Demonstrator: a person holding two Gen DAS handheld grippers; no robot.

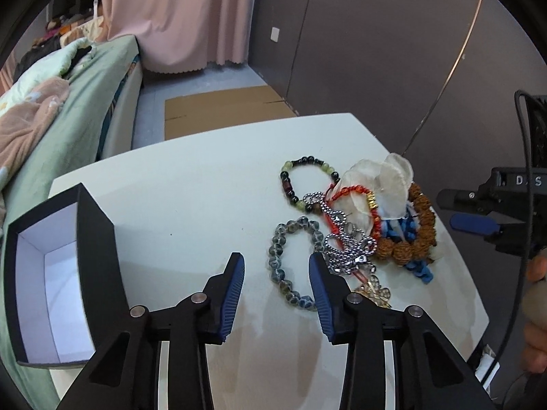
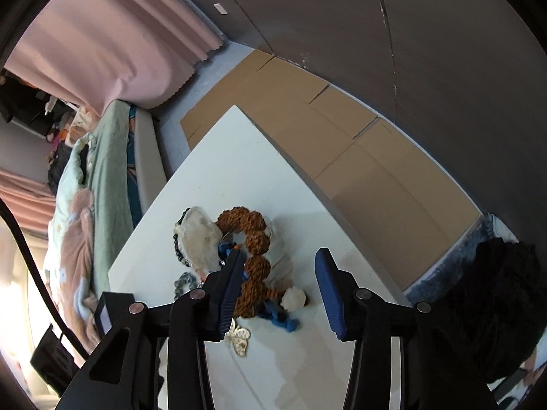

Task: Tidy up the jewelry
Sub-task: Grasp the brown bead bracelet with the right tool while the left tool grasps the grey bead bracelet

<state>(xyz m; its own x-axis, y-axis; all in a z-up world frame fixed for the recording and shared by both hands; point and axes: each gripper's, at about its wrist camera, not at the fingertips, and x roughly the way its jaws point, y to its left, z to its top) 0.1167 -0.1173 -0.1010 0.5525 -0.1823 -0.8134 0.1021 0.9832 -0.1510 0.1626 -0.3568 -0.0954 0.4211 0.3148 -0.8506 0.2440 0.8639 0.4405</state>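
Note:
A tangle of jewelry lies on the white table (image 1: 191,188). It holds a green-and-black bead bracelet (image 1: 285,184), a silver chain (image 1: 345,249), a red cord bracelet (image 1: 352,191), a brown seed bracelet (image 1: 424,218), white petals (image 1: 383,174) and a gold butterfly (image 1: 376,294). My left gripper (image 1: 277,266) is open, hovering over a grey glass-bead bracelet (image 1: 275,262) that shows between its fingers. My right gripper (image 2: 280,270) is open above the brown seed bracelet (image 2: 254,239), whose beads sit by the left finger. A blue braid (image 2: 283,321) trails beneath. A black box (image 1: 95,239) with a white inside stands open at the left.
The table ends close behind the pile, with flattened cardboard (image 2: 342,130) on the floor beyond. A bed (image 1: 85,102) with green and pink covers runs along the left. A hand (image 1: 536,307) holds the right gripper at the far right. A dark fuzzy shape (image 2: 495,307) fills the right wrist view's right side.

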